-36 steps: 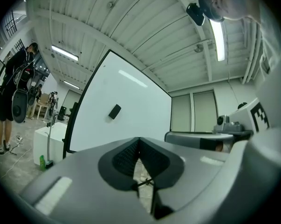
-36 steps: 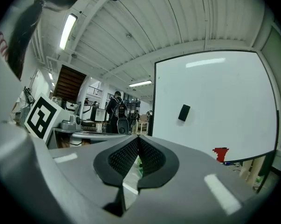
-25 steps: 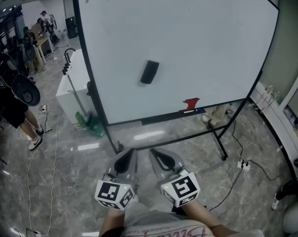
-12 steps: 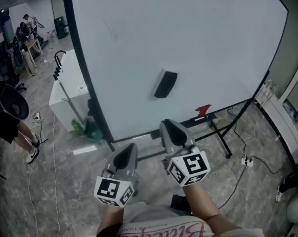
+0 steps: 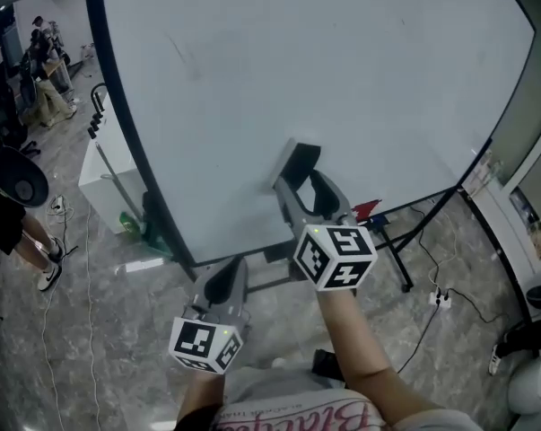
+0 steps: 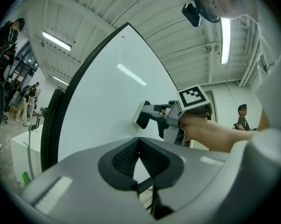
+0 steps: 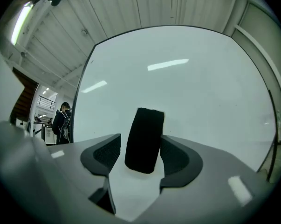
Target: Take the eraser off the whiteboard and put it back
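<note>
The black eraser [image 5: 301,159] sticks to the whiteboard [image 5: 360,79], slightly tilted. My right gripper [image 5: 302,180] is raised to it, level, with a finger on each side of the eraser. In the right gripper view the eraser [image 7: 146,129] stands between the pads of the right gripper [image 7: 140,151], with a gap on the left side. Its jaws have just been opening and are open. My left gripper [image 5: 224,282] hangs lower and short of the board, shut on nothing. In the left gripper view, the left gripper [image 6: 139,146] has its pads together, and beyond them are the eraser [image 6: 143,120] and the right gripper [image 6: 155,112].
A red object [image 5: 369,209] sits on the board's lower rail. The board's black stand [image 5: 397,259] and cables [image 5: 440,299] are on the floor at the right. A white cabinet [image 5: 104,164] stands left of the board. People [image 5: 10,209] stand at the far left.
My right gripper has risen and gone forward to the eraser, and its jaws have opened round it. The left gripper has come forward a little. The board is nearer.
</note>
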Available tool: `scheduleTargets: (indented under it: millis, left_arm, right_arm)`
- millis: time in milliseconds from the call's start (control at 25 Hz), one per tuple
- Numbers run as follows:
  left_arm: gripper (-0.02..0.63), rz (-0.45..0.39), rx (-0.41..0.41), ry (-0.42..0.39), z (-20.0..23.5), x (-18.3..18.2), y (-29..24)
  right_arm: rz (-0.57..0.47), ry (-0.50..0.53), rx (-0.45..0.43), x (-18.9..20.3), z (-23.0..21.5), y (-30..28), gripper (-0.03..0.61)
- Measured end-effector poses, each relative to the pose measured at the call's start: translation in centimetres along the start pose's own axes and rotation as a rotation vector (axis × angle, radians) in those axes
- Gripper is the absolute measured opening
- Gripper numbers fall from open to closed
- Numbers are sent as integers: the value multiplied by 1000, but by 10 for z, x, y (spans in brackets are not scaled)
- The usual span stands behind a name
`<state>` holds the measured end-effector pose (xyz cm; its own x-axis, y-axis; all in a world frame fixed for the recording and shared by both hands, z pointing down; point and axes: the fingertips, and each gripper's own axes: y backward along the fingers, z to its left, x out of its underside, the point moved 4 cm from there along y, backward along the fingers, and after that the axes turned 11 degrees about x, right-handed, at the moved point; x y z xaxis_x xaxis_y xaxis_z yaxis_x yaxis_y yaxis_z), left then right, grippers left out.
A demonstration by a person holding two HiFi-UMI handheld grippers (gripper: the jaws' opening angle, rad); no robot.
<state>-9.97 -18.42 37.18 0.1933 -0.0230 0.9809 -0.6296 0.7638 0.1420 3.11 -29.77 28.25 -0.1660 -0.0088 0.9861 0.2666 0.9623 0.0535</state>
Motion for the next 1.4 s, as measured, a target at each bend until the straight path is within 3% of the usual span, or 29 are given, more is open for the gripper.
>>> scheduleTargets:
  millis: [360, 680, 1040, 1400]
  left_arm:
    - [-3, 20, -29, -3, 1, 3, -4]
    - [-3, 13, -52, -12, 9, -3, 5]
    - [-3, 7, -17, -13, 9, -8, 1]
    - [-3, -3, 24, -34, 8, -18, -3]
  right_arm:
    - [0, -56, 65, -2, -5, -31, 244]
    - [8, 82, 53, 4, 0, -13, 239]
    - [-85, 247, 13, 4, 6, 51, 239]
    - [-37, 304, -43, 31, 12, 101, 241]
